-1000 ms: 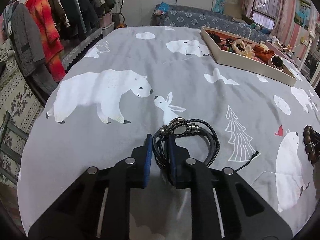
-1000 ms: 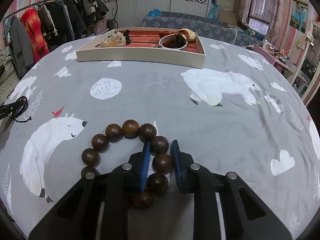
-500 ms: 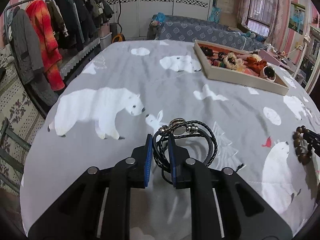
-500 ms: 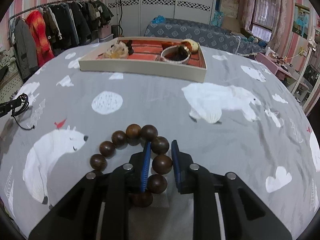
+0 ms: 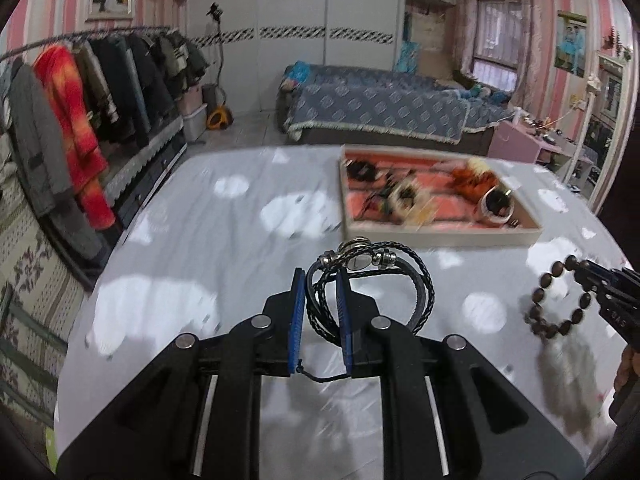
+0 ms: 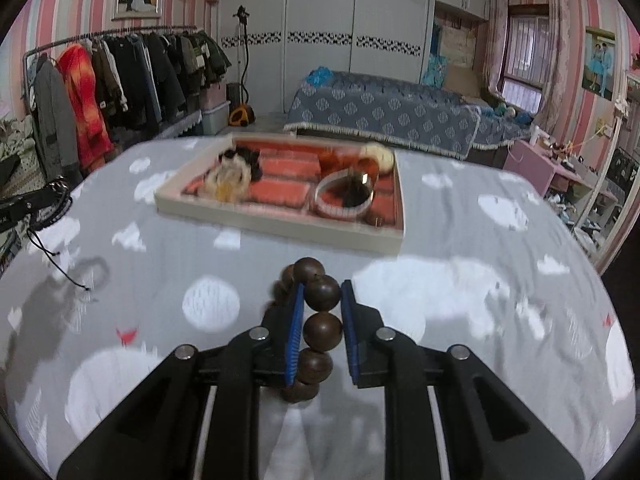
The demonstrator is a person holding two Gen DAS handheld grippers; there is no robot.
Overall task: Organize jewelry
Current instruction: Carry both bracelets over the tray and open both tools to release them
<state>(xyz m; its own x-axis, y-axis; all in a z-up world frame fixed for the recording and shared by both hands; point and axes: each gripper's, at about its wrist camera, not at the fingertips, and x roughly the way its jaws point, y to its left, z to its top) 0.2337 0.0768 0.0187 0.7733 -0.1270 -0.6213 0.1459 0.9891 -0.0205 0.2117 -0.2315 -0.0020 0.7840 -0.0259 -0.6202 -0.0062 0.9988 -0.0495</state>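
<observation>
Gripping bracelets – no writing legible.

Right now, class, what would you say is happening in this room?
A person is sorting jewelry with two handheld grippers over a bed with a grey polar-bear blanket. The left gripper holds a black braided cord bracelet; the right gripper holds a dark wooden bead bracelet. Both hang clear of the blanket, short of the jewelry tray ahead.

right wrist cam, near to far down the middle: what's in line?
right gripper shut on wooden bead bracelet → polar-bear bedspread → jewelry tray → blue-covered bed → white wardrobe
</observation>
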